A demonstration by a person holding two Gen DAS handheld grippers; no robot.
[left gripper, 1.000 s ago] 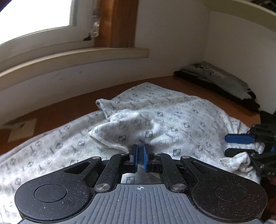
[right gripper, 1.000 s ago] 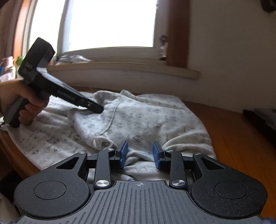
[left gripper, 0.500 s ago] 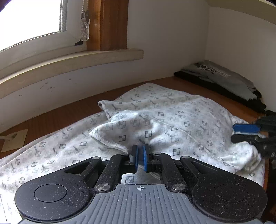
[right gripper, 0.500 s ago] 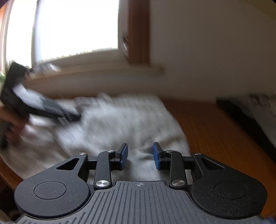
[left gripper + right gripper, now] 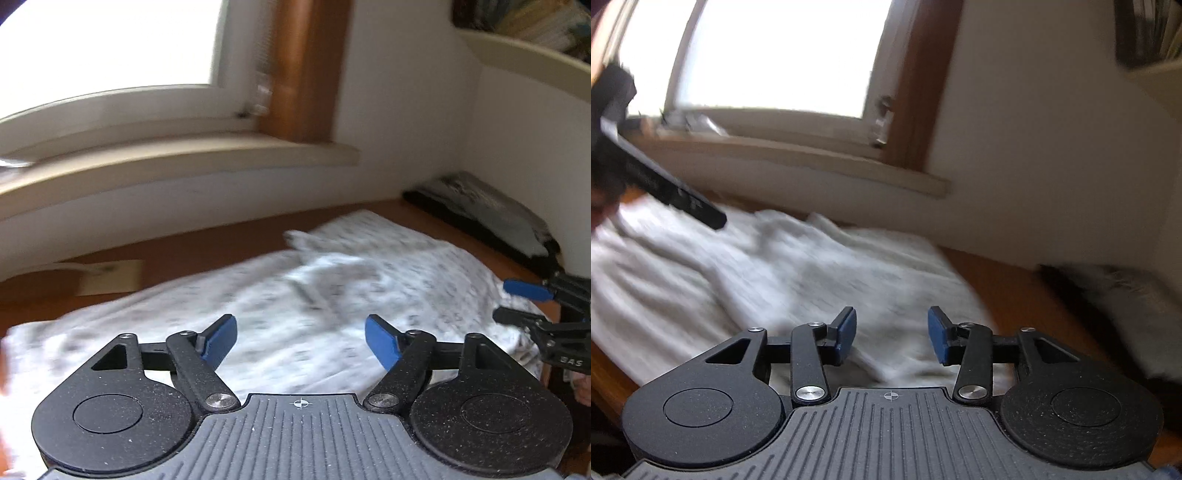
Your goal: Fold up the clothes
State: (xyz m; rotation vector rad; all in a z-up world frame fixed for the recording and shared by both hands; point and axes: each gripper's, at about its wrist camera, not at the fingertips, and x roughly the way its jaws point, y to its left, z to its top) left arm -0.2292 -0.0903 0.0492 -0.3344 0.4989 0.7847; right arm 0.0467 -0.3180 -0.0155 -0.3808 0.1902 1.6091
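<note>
A white garment with a small grey check print (image 5: 332, 295) lies spread and partly folded on a wooden table (image 5: 229, 247); it also shows in the right wrist view (image 5: 812, 280). My left gripper (image 5: 301, 341) is open and empty, raised above the cloth. My right gripper (image 5: 892, 334) is open and empty over the cloth's near right edge; it appears at the right of the left wrist view (image 5: 517, 306). The left tool's body (image 5: 665, 188) shows at the left of the right wrist view. Both views are motion blurred.
A stack of folded dark and grey clothes (image 5: 487, 221) lies against the wall at the right, also in the right wrist view (image 5: 1126, 291). A window sill (image 5: 184, 162) runs along the back. A beige paper (image 5: 107, 280) lies on the table.
My left gripper let go of the cloth fold, opened wide and lifted back. The right gripper stayed open and shifted over the cloth's right edge.
</note>
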